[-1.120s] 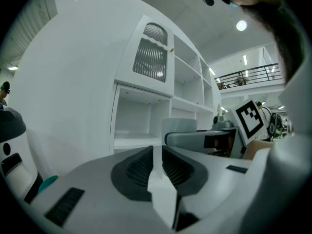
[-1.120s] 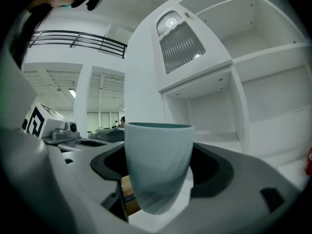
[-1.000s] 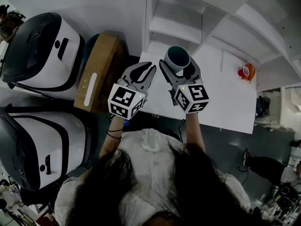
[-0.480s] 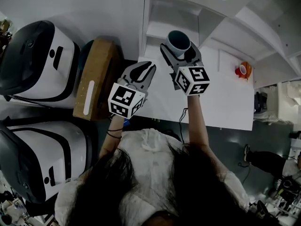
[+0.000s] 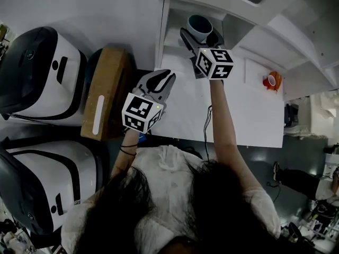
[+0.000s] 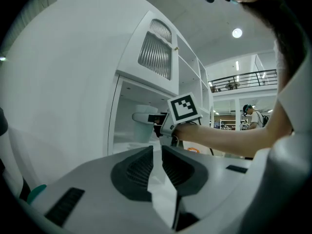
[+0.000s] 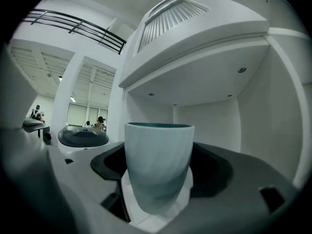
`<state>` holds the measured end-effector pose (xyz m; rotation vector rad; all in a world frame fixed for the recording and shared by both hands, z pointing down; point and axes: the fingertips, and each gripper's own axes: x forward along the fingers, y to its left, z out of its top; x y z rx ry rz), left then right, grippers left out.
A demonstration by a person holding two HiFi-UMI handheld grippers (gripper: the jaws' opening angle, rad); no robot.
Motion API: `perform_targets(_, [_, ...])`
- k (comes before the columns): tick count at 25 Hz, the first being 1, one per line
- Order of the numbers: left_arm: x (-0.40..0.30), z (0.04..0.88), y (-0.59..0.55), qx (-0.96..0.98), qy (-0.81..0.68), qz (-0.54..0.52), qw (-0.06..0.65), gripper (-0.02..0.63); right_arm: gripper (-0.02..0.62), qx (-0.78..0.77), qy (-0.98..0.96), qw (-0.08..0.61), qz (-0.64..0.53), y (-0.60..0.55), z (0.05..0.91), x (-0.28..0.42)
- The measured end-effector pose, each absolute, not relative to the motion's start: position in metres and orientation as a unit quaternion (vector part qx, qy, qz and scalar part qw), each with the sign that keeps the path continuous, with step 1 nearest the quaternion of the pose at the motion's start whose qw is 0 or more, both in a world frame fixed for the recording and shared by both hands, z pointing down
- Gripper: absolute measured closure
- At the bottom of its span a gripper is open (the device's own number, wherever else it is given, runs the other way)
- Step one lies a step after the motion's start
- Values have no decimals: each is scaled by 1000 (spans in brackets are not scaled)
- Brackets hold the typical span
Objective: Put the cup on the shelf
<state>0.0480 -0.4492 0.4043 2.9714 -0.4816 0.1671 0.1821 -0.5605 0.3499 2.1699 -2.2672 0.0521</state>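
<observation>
A pale cup (image 7: pixel 157 167) with a dark teal inside stands upright between the jaws of my right gripper (image 7: pixel 158 174), which is shut on it. In the head view the cup (image 5: pixel 200 25) is held up at the mouth of the lowest bay of the white shelf unit (image 5: pixel 175 15), ahead of my right gripper (image 5: pixel 200 38). Its base is hidden, so I cannot tell whether it touches the shelf board. My left gripper (image 5: pixel 159 80) hangs over the table's left edge, jaws almost closed with nothing between them. The left gripper view shows the cup (image 6: pixel 144 125) in the shelf bay.
A white table (image 5: pixel 249 110) lies under the shelf unit. A small orange and red object (image 5: pixel 274 80) sits at its far right. A brown cardboard box (image 5: pixel 108 91) stands left of the table. Two large white and black machines (image 5: pixel 39 67) fill the left side.
My right gripper has carried the cup forward and up, from above the table to the mouth of the lowest shelf bay. The left gripper has stayed put.
</observation>
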Motion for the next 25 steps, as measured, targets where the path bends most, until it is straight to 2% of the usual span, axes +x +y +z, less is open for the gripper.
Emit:
perform_targets(7, [49,406,-456,983,-163,56,66,540,236,688,-725,13,28,-609,353,202])
perform_targets(12, [47,404,-461,981,-172,55,68,540,236,683,-728,45,48,-635,370,204])
perform_targets(25, [34,410,-470,977,-192,61,75,540,236,681,-727,68,50,-653,384,207])
